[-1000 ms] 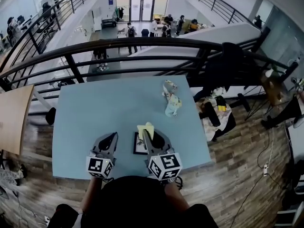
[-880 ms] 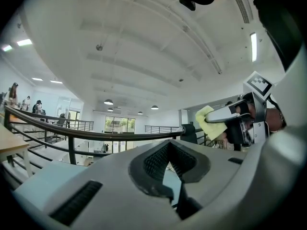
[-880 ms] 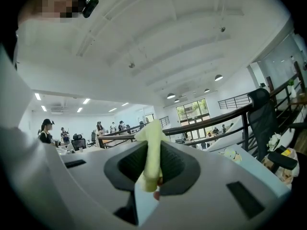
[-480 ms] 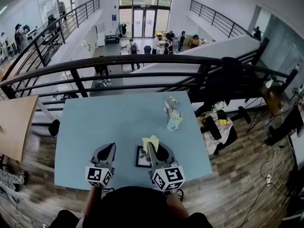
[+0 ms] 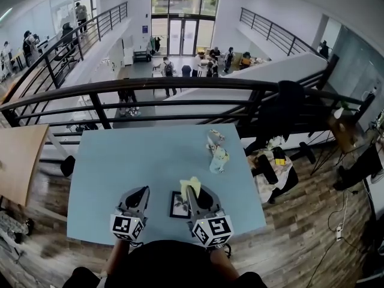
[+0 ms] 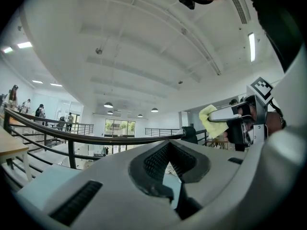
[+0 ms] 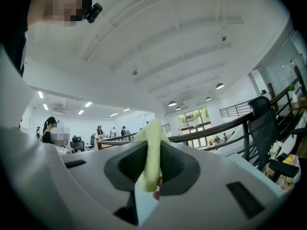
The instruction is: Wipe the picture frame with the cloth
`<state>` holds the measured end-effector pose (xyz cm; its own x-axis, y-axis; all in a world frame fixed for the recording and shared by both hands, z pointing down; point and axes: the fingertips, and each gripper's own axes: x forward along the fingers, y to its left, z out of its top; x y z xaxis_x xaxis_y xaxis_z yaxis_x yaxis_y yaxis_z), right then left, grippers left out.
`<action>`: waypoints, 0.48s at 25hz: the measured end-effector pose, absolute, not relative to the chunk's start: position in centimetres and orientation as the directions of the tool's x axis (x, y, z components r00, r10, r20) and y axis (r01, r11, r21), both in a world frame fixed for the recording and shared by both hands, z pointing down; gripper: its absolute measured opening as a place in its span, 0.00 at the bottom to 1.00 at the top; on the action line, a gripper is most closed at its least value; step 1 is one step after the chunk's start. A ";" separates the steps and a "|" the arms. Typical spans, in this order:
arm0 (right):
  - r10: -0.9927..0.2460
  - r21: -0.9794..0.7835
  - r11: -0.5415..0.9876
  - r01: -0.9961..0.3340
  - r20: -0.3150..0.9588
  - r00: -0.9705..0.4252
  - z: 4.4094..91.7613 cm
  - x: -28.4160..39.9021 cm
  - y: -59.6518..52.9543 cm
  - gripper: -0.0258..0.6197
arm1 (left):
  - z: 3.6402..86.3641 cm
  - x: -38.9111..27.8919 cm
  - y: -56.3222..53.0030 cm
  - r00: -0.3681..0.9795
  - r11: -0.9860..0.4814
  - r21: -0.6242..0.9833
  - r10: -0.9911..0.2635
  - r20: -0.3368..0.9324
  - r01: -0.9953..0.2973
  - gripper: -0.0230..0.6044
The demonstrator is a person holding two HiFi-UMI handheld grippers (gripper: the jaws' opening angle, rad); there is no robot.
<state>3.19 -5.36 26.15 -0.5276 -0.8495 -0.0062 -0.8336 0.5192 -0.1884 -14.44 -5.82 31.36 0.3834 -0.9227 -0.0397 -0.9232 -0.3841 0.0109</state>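
Note:
A small black picture frame (image 5: pixel 177 206) lies flat near the front edge of the light blue table (image 5: pixel 138 155), its right side hidden by my right gripper (image 5: pixel 192 191). That gripper is shut on a yellow cloth (image 5: pixel 190 185), which sticks up from between the jaws (image 7: pixel 152 150) and hangs just over the frame. My left gripper (image 5: pixel 143 191) hovers to the left of the frame, shut with nothing in it. From the left gripper view the cloth (image 6: pixel 209 119) shows pinched in the right gripper at the right.
A crumpled pale cloth bundle (image 5: pixel 217 152) lies at the table's far right. A black railing (image 5: pixel 180 86) runs behind the table over a drop to a lower floor. A wooden table (image 5: pixel 18 161) stands at the left, a chair with bags (image 5: pixel 273 158) at the right.
The head view has tilted up, so the table sits lower in the picture. Both grippers, the cloth and the frame keep about the same places relative to each other.

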 end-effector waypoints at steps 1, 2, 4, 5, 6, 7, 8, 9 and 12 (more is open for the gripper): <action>-0.844 -0.188 0.527 -0.829 -0.003 -0.536 26.2 3.1 -5.3 0.13 | 31.4 -14.4 -5.8 0.384 -0.384 0.011 -0.923 -0.037 -0.923 0.03; -0.839 -0.187 0.534 -0.824 0.001 -0.544 26.3 2.9 -5.1 0.13 | 31.4 -14.3 -5.7 0.384 -0.385 0.011 -0.923 -0.036 -0.923 0.03; -0.834 -0.183 0.542 -0.820 0.004 -0.552 26.3 2.8 -4.8 0.13 | 31.3 -14.1 -5.6 0.388 -0.389 0.009 -0.921 -0.035 -0.921 0.03; -0.833 -0.183 0.544 -0.819 0.004 -0.554 26.3 2.7 -4.6 0.13 | 31.3 -14.1 -5.5 0.391 -0.391 0.008 -0.920 -0.035 -0.920 0.03; -0.833 -0.182 0.544 -0.819 0.005 -0.554 26.3 2.7 -4.5 0.13 | 31.3 -14.0 -5.5 0.393 -0.394 0.006 -0.919 -0.036 -0.919 0.03; -0.833 -0.180 0.543 -0.820 0.005 -0.553 26.4 2.7 -4.5 0.13 | 31.3 -13.9 -5.4 0.396 -0.396 0.005 -0.918 -0.038 -0.918 0.03; -0.834 -0.179 0.542 -0.821 0.006 -0.552 26.4 2.8 -4.4 0.13 | 31.3 -13.8 -5.4 0.398 -0.398 0.004 -0.917 -0.040 -0.917 0.03; -0.835 -0.180 0.540 -0.822 0.006 -0.549 26.4 2.9 -4.4 0.13 | 31.2 -13.7 -5.4 0.400 -0.401 0.003 -0.916 -0.041 -0.916 0.03; -0.840 -0.182 0.532 -0.827 0.008 -0.543 26.4 3.2 -4.3 0.13 | 31.2 -13.3 -5.2 0.410 -0.411 0.005 -0.911 -0.040 -0.912 0.03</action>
<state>3.17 -4.30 26.44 -0.5426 -0.8399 0.0077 -0.8268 0.5324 -0.1816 -13.32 -5.23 31.21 0.4105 -0.9110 -0.0402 -0.9116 -0.4110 0.0054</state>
